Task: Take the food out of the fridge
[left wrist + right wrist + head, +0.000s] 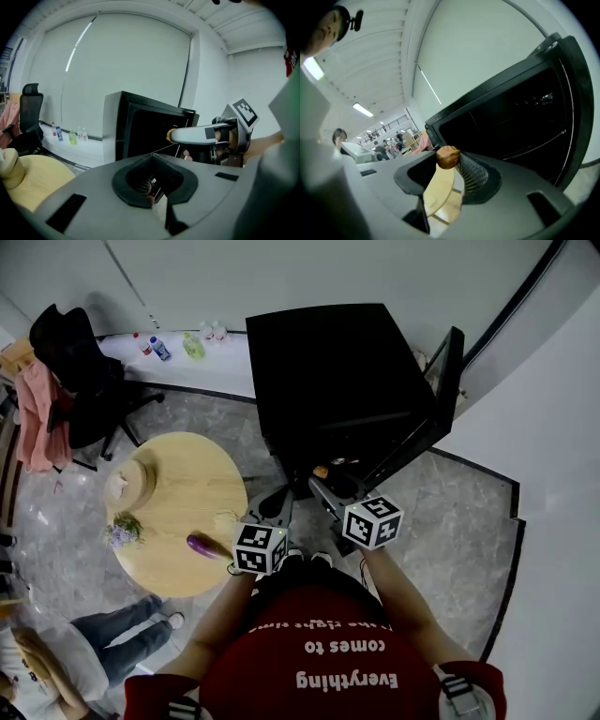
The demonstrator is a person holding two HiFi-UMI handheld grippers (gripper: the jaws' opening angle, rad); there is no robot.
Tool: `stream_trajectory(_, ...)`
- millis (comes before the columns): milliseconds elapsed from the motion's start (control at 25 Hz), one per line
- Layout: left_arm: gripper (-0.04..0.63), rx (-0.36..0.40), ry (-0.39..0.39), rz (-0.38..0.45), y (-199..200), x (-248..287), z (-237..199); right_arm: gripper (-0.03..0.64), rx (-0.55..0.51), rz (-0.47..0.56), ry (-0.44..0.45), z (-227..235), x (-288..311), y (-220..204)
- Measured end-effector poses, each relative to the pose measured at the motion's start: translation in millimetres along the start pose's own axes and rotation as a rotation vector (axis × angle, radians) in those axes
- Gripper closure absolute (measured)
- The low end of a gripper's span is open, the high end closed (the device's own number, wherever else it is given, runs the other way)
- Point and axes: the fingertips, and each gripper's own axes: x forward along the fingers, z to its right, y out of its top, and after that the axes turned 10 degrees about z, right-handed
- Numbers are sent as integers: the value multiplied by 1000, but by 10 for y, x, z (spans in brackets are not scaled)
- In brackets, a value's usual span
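The right tool (324, 480) is clamped on one small brown food piece (448, 156), held just outside the open front of the one black fridge (337, 371). The left tool (274, 509), also in front of the fridge, has its jaws nearly together on nothing. Left of the fridge stands one round tabletop (187, 484) carrying one eggplant (208, 546). I judge the piece must travel leftwards to it.

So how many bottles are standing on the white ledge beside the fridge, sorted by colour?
red-marked bottle: 1
blue-marked bottle: 1
green bottle: 1
clear bottles: 2
Total: 5
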Motion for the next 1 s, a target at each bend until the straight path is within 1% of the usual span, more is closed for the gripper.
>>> stream_trajectory(80,594,-9,-11,17,66,-13,37,453,25,20,49,-127,-59,55)
stream_trajectory(320,594,-21,-44,53,207,-59,165,453,9,60,151,-476,-300,158)
stream_trajectory(480,594,-31,-62,63,243,-97,219,453,51,95,210,-665,-475,233)
stream_trajectory(640,594,-43,-78,66,271,-133,241,453,45,108,228,-820,-575,334)
stream_trajectory(1000,594,-27,-94,82,267,-177,358,453,-8,122,268,-1013,-744,383)
